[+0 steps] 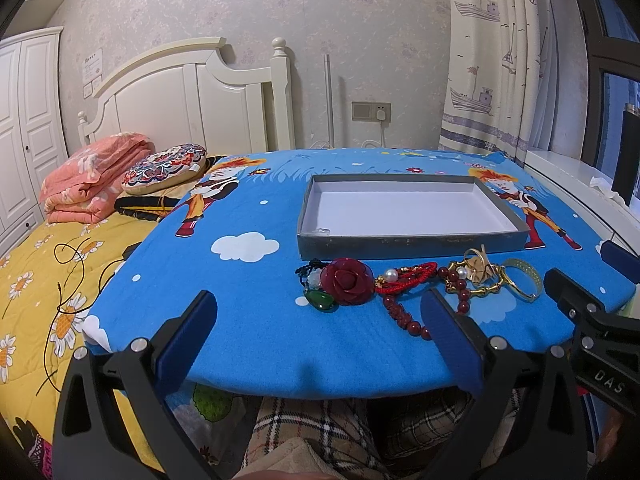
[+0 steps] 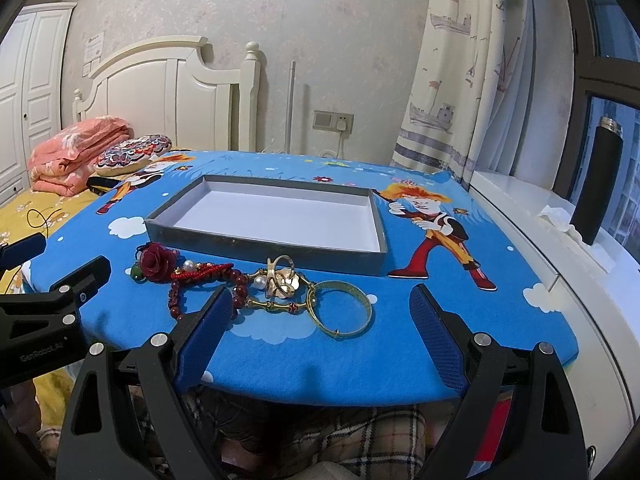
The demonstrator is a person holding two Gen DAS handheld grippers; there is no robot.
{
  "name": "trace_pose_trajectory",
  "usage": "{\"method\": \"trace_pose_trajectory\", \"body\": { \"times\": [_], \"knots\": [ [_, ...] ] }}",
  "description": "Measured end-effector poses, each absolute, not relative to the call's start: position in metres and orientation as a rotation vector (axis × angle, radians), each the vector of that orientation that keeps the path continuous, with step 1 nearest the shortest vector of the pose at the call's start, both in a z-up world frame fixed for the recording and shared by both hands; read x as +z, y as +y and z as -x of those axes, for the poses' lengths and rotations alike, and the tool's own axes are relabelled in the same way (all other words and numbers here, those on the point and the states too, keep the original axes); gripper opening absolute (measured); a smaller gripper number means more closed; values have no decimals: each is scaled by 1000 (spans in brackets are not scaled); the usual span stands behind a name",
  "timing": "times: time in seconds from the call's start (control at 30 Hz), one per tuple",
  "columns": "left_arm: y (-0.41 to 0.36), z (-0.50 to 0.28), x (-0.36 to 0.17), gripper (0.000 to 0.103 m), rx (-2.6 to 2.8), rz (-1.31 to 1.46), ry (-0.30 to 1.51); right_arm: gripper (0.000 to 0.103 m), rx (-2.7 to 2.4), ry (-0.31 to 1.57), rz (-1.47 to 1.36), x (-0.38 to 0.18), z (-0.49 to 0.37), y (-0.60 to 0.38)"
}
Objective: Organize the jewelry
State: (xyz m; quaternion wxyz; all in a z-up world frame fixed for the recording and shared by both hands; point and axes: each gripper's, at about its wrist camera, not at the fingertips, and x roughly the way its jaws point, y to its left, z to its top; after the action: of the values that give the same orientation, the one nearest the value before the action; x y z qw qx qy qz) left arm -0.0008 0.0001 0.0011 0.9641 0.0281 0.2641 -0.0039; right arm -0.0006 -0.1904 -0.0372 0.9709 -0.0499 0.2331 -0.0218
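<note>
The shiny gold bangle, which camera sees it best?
The right wrist view: the gold bangle lies whole and close, between that hand-held gripper's fingers. In the left wrist view the bangle sits far right, small and squashed by the lens.

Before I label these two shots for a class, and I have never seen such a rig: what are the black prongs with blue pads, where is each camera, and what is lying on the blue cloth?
The prongs are handheld grasping devices, one per hand, each with a camera looking forward along its two fingers. One picture is from the left tool, the other from the right tool. Each also catches the other at its edge. Both are open and hold nothing.

On the blue cartoon cloth sits a shallow grey box, which looks almost empty. In front of it lies a row of jewelry: a dark red rose piece, a red cord bracelet, dark red beads, a gold brooch and a gold bangle.
</note>
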Motion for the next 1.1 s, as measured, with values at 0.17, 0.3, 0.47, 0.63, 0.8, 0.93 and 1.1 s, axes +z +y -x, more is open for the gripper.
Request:
{"method": "trace_pose_trajectory", "body": {
  "times": [0.17, 0.3, 0.47, 0.63, 0.8, 0.93, 1.1],
  "knots": [
    [0, 0, 0, 98, -7, -54, 533, 84, -42, 471, 104, -45, 4, -182],
    [0, -1, 0, 98, -11, -48, 538, 84, -39, 471, 101, -44, 4, -183],
    [3, 2, 3, 98, -11, -46, 544, 84, -40, 473, 98, -42, 3, -183],
    [3, 3, 3, 98, -16, -46, 551, 84, -42, 475, 94, -39, 2, -186],
    [2, 1, 1, 98, -18, -50, 556, 84, -48, 478, 97, -39, 3, -188],
    [1, 0, -1, 98, -15, -47, 564, 84, -52, 484, 96, -39, 1, -190],
    [2, -1, -1, 98, -17, -45, 572, 84, -58, 487, 96, -39, 1, -190]
  ]
}}
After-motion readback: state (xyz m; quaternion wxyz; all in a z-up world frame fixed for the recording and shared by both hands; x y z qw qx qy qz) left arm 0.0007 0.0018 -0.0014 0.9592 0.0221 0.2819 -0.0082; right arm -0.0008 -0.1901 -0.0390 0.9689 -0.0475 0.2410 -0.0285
